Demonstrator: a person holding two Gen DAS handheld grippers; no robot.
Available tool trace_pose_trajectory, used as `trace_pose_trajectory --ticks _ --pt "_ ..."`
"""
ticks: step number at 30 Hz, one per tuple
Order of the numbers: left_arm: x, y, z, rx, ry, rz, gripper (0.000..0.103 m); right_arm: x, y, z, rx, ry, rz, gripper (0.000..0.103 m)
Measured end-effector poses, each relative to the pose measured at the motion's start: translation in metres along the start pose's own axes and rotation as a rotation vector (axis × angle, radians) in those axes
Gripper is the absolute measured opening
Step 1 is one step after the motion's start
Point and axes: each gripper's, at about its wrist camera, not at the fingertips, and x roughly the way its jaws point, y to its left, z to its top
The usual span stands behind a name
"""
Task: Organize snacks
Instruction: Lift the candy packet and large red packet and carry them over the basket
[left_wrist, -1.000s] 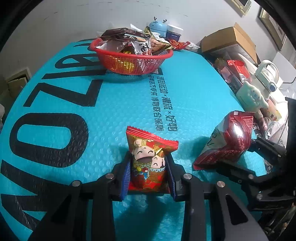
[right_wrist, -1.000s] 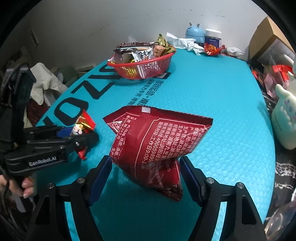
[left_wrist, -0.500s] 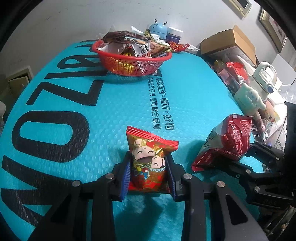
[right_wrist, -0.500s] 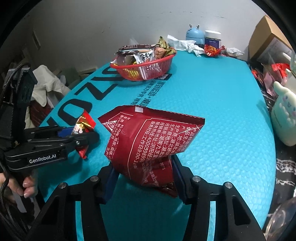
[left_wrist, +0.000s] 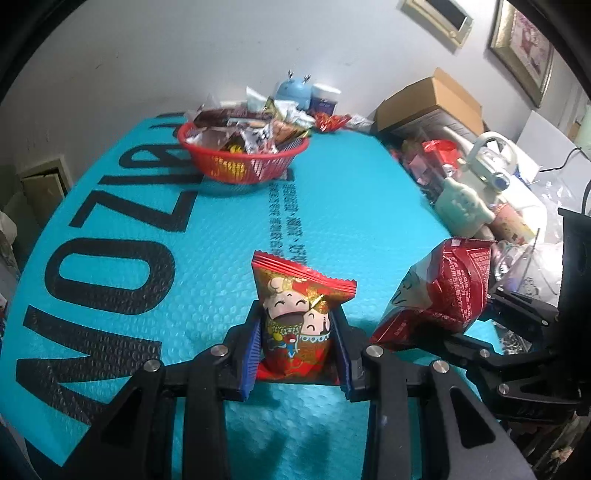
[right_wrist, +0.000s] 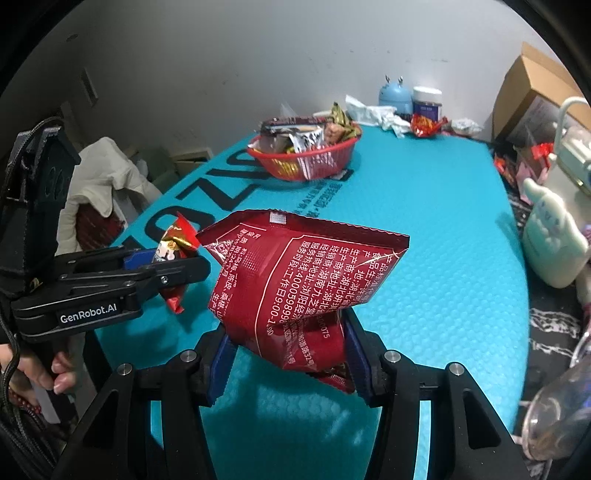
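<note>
Left fingers pinch the cartoon packet; right fingers pinch the red bag, whose printed back faces only the right view.

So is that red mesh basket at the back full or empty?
Full: the red mesh basket is heaped with snack wrappers rising above its rim.

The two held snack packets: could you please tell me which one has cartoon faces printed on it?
The small packet in the left claw has smiling cartoon faces. The larger dark-red bag in the right claw shows only white printed text.
</note>
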Motion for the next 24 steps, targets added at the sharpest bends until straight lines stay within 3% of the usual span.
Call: trace_pose_trajectory --ticks 9,24 --pt "-0.034 -0.019 0.009 0.034 -0.103 -0.011 0.033 -0.033 0.010 0.011 -0.057 -0.072 -0.015 0.053" --pt "-0.076 -0.029 0.063 0.090 -0.279 0.020 0.033 -0.064 0.015 0.065 -0.135 -0.195 -0.024 0.053"
